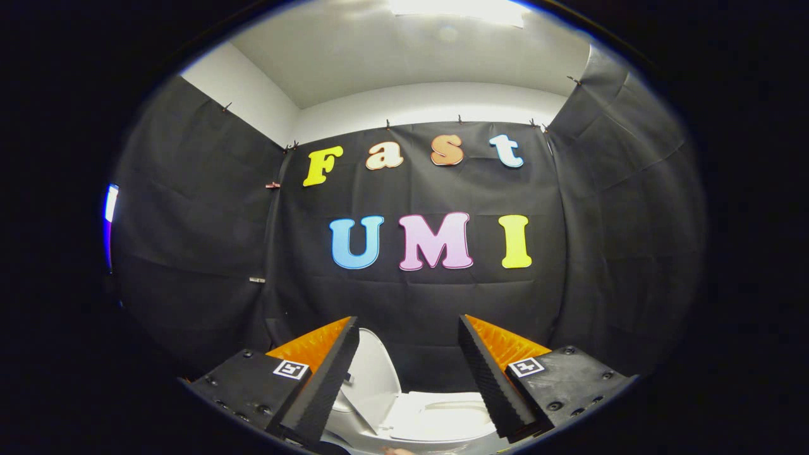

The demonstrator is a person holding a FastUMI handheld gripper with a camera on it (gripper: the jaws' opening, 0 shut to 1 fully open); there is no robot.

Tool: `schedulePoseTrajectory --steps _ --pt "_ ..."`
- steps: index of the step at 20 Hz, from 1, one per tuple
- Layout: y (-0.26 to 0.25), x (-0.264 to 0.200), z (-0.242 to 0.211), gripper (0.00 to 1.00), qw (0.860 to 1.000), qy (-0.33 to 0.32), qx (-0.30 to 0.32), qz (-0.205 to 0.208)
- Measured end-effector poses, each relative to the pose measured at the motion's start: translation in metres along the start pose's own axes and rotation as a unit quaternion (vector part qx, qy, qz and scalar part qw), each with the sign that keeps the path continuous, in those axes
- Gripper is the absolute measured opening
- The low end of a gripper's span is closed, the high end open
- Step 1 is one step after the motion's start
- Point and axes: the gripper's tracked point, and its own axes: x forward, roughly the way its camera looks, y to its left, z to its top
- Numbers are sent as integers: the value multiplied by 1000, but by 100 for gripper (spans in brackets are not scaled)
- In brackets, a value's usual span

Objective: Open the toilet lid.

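A white toilet (436,417) sits low between and below my fingers, close to the booth's back wall. Its lid (374,373) stands raised and tilted toward the left finger, and the seat ring and bowl (452,411) lie uncovered beside it. My gripper (409,328) is open, its two fingers spread wide with nothing between them. The fingertips sit above the toilet and point at the back wall. The left finger (328,379) hides part of the lid's left edge.
Black cloth walls close in at the back (417,297), left (189,240) and right (626,240). A white ceiling with a bright light (458,9) is overhead. A small pale shape (398,450), perhaps a hand, shows at the very bottom.
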Motion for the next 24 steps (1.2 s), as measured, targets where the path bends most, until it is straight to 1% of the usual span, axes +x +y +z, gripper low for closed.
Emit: schedulePoseTrajectory --steps 5,24 --pt "-7 -4 0 99 1000 2 -18 -2" --pt "-10 -5 -3 99 1000 14 -12 -8"
